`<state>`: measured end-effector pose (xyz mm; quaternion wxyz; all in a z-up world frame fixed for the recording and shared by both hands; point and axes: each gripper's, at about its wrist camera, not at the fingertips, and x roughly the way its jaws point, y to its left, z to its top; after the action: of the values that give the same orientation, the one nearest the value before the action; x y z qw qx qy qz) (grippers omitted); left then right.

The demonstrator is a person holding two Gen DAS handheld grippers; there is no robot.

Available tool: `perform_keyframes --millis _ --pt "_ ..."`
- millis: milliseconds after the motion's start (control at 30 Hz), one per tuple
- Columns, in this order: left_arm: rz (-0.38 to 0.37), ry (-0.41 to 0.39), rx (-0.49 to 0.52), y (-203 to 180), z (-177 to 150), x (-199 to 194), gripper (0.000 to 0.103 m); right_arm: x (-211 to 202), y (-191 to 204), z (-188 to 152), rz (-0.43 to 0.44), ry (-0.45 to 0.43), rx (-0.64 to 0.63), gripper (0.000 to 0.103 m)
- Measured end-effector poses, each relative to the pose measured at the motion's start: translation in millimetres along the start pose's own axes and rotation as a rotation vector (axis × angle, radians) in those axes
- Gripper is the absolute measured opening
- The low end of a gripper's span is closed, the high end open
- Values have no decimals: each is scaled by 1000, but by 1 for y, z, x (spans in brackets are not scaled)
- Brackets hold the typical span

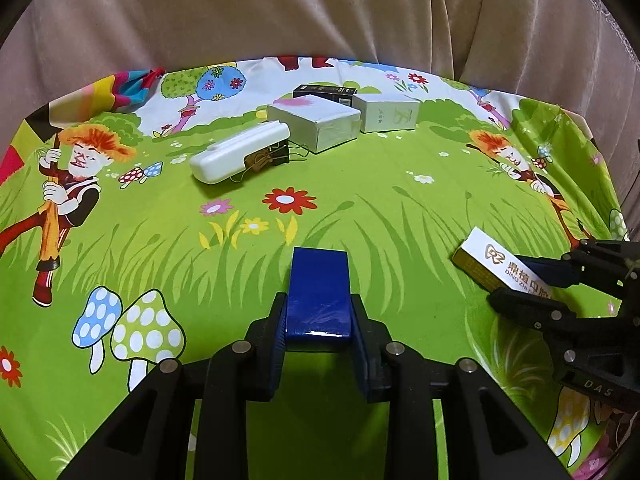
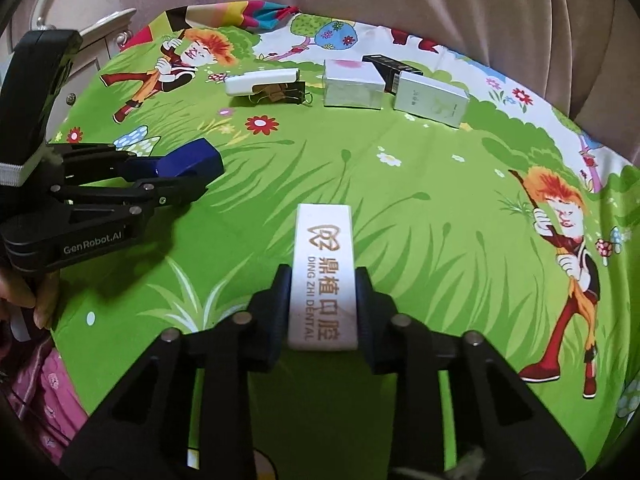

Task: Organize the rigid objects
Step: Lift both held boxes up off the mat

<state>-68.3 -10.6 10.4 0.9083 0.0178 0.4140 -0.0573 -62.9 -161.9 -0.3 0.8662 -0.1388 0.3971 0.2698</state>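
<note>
Left gripper point(image 1: 319, 322) is squeezed tight on a dark blue box point(image 1: 319, 294), with 1 finger on each long side, and the box sticks out in front of it over the green cartoon cloth point(image 1: 360, 208), near the front edge of the tabletop. I think the step now is to carry this box to the row of things by the back edge and set it down neatly. Going from left to right along that row, there is a white case point(image 1: 236, 154) with a black clip point(image 1: 268, 158) touching it, then a grey-white box point(image 1: 316, 124), then a black box point(image 1: 324, 92) behind, then a white box with a gold mark point(image 1: 386, 114). To do it well, keep the blue box level and bring it down slowly just beside the white case, where the cloth is bare, so it does not bump the clip. Let go only when the bottom sits flat on the cloth. Right gripper point(image 2: 323, 308) is clamped on a white dental box point(image 2: 323, 276), also held near the front edge, more to the right side. That box could go at the right end of the row, next to the white box with the gold mark. Move 1 hand at a time so the 2 grippers do not knock together.
</note>
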Motion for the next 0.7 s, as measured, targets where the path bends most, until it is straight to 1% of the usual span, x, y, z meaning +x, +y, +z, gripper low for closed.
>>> perform_keyframes --millis 200,267,333,367,400,433,467,500,533,567,633,667,700 --pt "14 -1 9 0 0 0 29 0 1 1 -17 -2 -12 34" --pt "33 -1 21 -3 0 0 29 0 3 0 -29 -3 -15 34" --pt "61 -3 33 -7 1 -1 29 -2 5 1 -59 -7 -25 34" --pt "86 -4 37 -9 1 -1 29 -4 5 0 -72 -14 -21 34" --pt "110 -3 24 -11 -1 -4 29 -9 3 0 -63 -40 7 34" --pt "109 -16 -7 -13 -4 -11 29 -17 0 -2 -46 -79 45 34" --pt "96 -50 -35 -16 -7 -22 29 -27 -4 -5 -30 -127 99 34" --pt "95 -77 -44 -19 -9 -32 29 -40 -7 -11 -41 -173 142 34" --pt "99 -107 -40 -25 -9 -42 29 -47 -7 -14 -53 -197 154 34" --pt "103 -143 -26 -32 -8 -54 29 -62 -8 -19 -61 -249 175 34" --pt "106 -245 13 -48 -2 -85 29 -83 -10 -22 -93 -312 193 34" --pt "105 -301 26 -56 2 -102 29 -98 -11 -23 -113 -365 206 34" --pt "99 -341 34 -61 5 -115 29 -119 -15 -25 -125 -437 237 34"
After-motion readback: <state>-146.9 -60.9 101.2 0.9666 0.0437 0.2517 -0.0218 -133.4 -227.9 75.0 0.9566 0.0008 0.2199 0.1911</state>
